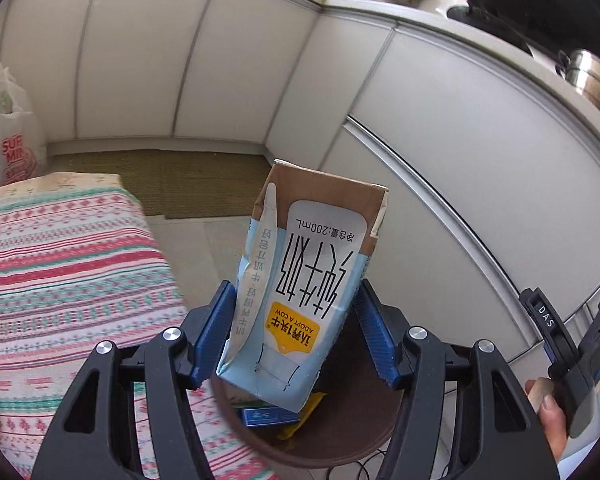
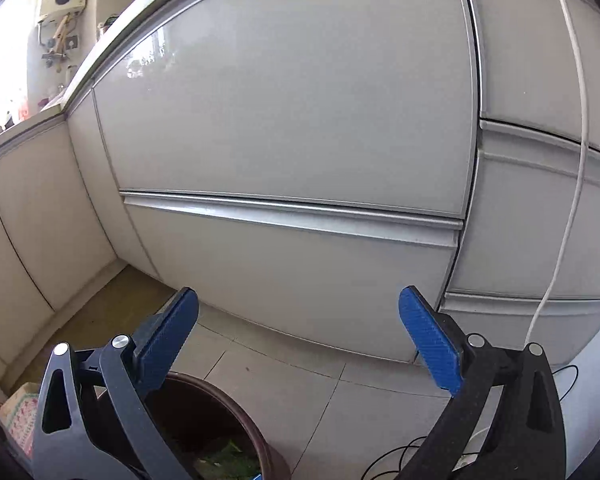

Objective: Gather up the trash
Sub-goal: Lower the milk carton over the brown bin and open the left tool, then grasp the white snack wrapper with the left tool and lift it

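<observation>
Over the brown trash bin (image 1: pixel 340 432) our left gripper (image 1: pixel 296 328) clamps a crumpled milk carton (image 1: pixel 300 292). We should centre it above the opening before letting go. Our right gripper (image 2: pixel 300 340), jaws wide apart and empty, must stay clear.

My left gripper (image 1: pixel 296 320) holds the milk carton (image 1: pixel 300 280) above the bin (image 1: pixel 340 440), table (image 1: pixel 60 260) left, cabinets (image 1: pixel 460 160) behind.

Home kitchen: cabinets (image 2: pixel 284 120), countertop pot (image 1: pixel 592 80).
</observation>
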`<move>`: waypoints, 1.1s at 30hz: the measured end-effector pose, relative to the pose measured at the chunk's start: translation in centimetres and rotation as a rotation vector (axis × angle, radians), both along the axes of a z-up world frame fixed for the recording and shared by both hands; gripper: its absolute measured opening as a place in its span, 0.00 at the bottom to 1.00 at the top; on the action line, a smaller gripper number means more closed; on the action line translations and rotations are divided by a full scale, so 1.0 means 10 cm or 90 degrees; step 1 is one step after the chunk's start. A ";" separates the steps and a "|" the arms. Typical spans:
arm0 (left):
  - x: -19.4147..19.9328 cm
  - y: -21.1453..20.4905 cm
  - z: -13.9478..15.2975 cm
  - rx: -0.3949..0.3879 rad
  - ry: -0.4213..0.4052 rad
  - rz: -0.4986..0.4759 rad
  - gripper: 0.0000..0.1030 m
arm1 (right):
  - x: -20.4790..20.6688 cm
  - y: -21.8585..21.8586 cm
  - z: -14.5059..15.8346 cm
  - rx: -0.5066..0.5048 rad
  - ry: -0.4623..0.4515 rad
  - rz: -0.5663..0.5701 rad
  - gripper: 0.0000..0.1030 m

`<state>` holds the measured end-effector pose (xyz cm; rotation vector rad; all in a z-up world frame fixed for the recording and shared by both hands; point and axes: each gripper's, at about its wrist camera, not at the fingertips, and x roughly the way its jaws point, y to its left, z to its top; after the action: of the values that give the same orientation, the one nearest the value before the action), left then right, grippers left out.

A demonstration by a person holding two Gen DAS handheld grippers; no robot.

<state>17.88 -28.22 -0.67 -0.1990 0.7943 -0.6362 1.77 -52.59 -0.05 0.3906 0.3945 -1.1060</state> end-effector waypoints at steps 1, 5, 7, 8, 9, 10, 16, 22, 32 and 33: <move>0.00 -0.07 -0.02 0.002 0.003 -0.007 0.59 | 0.00 0.00 -0.01 0.000 0.004 -0.001 0.93; 0.00 -0.30 -0.13 0.005 0.037 -0.031 0.60 | 0.03 -0.01 -0.05 0.003 0.014 -0.001 0.93; -0.01 -0.38 -0.18 0.011 0.049 -0.038 0.65 | 0.03 -0.03 -0.05 0.004 0.019 -0.001 0.93; -0.01 -0.41 -0.20 0.016 0.052 -0.038 0.71 | 0.03 -0.03 -0.05 0.005 0.022 0.000 0.93; -0.03 -0.41 -0.22 0.020 0.053 -0.039 0.73 | 0.05 -0.02 -0.06 0.006 0.027 0.002 0.93; -0.04 -0.43 -0.23 0.024 0.055 -0.043 0.73 | 0.06 -0.02 -0.06 0.006 0.030 0.004 0.93; -0.13 -0.42 -0.24 0.050 0.047 -0.048 0.78 | 0.09 0.01 -0.06 0.007 0.040 0.008 0.93; -0.15 -0.28 -0.27 0.072 0.058 -0.030 0.87 | 0.13 0.07 -0.09 0.017 0.060 0.027 0.93; -0.05 0.66 -0.43 0.166 0.089 0.079 0.88 | 0.60 0.64 -0.25 0.025 0.209 0.213 0.93; -0.03 0.81 -0.45 0.172 0.093 0.096 0.88 | 0.63 0.71 -0.24 0.023 0.213 0.227 0.93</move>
<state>17.62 -20.12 -5.12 -0.0582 0.9875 -0.3698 8.04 -45.47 -2.49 0.1549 0.7507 -0.8141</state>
